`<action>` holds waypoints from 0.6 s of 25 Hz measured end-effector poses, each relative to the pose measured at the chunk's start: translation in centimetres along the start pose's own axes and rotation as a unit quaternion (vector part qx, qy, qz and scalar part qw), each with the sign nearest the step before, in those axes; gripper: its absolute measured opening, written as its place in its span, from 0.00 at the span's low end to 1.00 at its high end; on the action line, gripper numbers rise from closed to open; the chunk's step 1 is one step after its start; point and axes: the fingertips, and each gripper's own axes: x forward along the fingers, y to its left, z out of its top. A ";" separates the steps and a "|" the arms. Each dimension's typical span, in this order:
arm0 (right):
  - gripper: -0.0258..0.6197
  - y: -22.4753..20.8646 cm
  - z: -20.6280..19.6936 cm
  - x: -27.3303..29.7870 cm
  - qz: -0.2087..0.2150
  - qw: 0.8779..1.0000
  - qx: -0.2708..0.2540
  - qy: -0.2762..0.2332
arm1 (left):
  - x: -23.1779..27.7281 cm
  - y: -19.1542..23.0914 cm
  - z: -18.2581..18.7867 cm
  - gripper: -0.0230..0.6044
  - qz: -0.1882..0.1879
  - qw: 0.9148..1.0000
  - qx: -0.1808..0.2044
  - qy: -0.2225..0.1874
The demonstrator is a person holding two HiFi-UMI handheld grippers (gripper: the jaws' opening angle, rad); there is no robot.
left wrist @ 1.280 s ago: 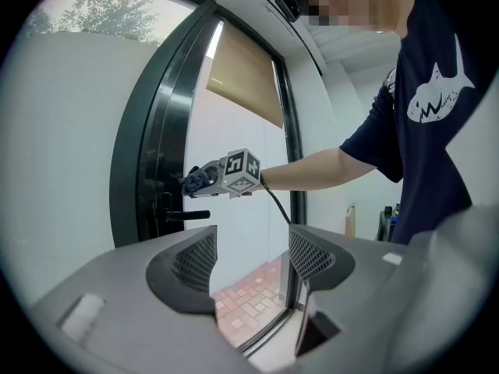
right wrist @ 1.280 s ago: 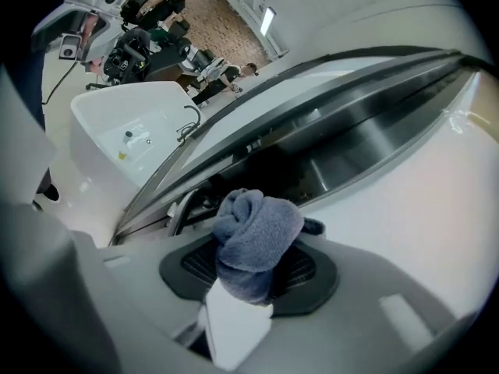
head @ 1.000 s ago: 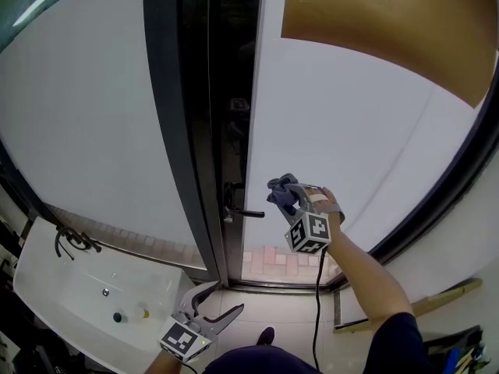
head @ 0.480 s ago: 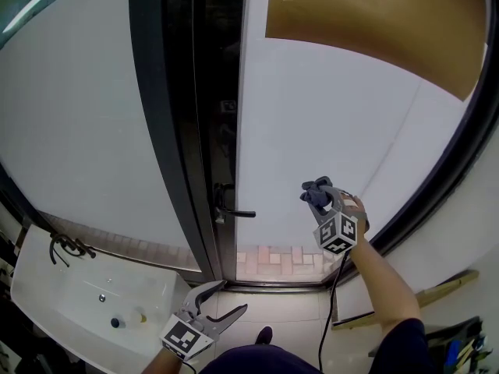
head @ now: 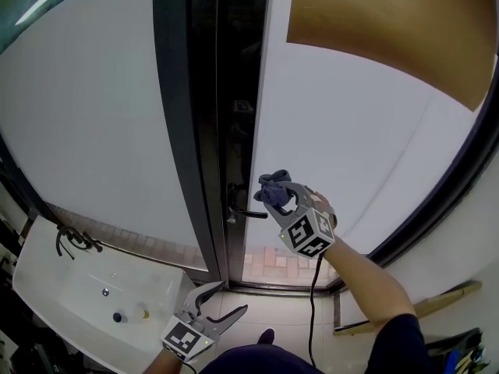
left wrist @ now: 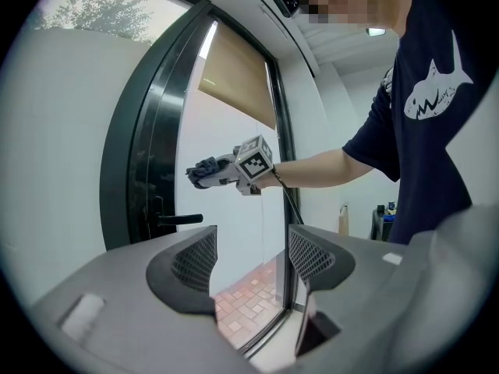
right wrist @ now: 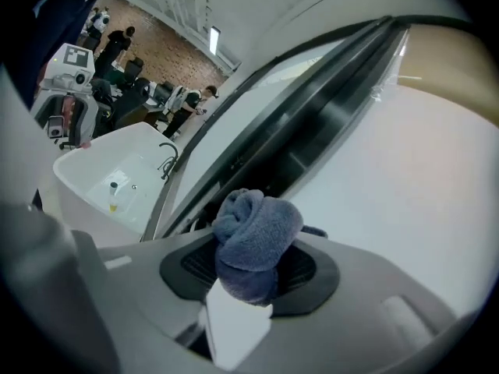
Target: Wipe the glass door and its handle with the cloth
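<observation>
- My right claw [head: 278, 199]: clamped on the cloth [head: 272, 185], a blue-grey bundle bunched between both jaws and bulging past their tips.
- The cloth, location: held up in front of the frosted glass door [head: 366, 146], just above and to the right of the tip of the handle [head: 246, 213]. I cannot tell whether it touches the pane.
- The handle: black lever, lying level, at the door's edge beside the dark frame [head: 181, 131].
- My left claw [head: 226, 299]: low, near my body, jaws apart with nothing between them, well apart from the door.
- White sink [head: 47, 279]: lower left, with a dark tap [head: 74, 241] at its far rim.
- Tan blind [head: 390, 29]: covers the pane's upper part.
</observation>
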 end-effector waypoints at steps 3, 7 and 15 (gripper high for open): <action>0.30 0.9 3.1 3.0 0.018 1.000 -0.017 -0.016 | -0.7 0.3 0.0 0.49 0.014 1.000 -0.004 -0.002; 0.30 2.4 4.9 6.6 0.037 0.999 -0.021 -0.016 | -1.5 0.5 -0.2 0.49 0.028 1.000 -0.008 -0.005; 0.30 5.4 4.5 10.4 0.062 0.998 0.012 -0.008 | -2.6 1.0 -1.2 0.49 0.046 0.999 -0.012 0.001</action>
